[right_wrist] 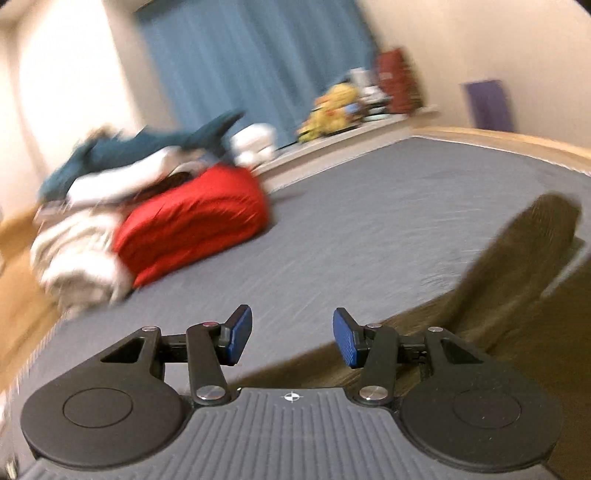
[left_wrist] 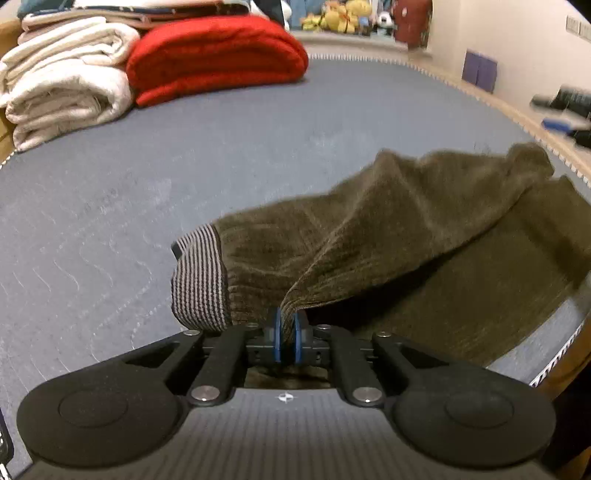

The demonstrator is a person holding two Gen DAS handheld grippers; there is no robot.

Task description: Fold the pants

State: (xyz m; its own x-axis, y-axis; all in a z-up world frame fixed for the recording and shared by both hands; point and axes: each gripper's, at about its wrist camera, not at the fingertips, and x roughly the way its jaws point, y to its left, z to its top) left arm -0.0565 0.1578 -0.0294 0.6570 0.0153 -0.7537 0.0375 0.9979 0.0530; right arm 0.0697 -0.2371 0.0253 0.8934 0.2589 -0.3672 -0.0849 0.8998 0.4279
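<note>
Olive-brown corduroy pants point(left_wrist: 424, 236) lie on the grey-blue bed surface point(left_wrist: 184, 177). A striped grey cuff point(left_wrist: 199, 277) shows at their left end. My left gripper point(left_wrist: 286, 332) is shut on a fold of the pants fabric next to the cuff and lifts it a little. In the right wrist view the pants point(right_wrist: 498, 302) lie at the right, blurred. My right gripper point(right_wrist: 291, 338) is open and empty, with its blue pads point(right_wrist: 240, 334) above the near edge of the pants.
A folded red blanket point(left_wrist: 218, 55) and cream blankets point(left_wrist: 62, 85) are stacked at the far left of the bed. The red blanket also shows in the right wrist view point(right_wrist: 195, 221). Plush toys point(left_wrist: 340, 14) sit on a ledge behind. A wooden bed edge point(left_wrist: 517, 107) runs along the right.
</note>
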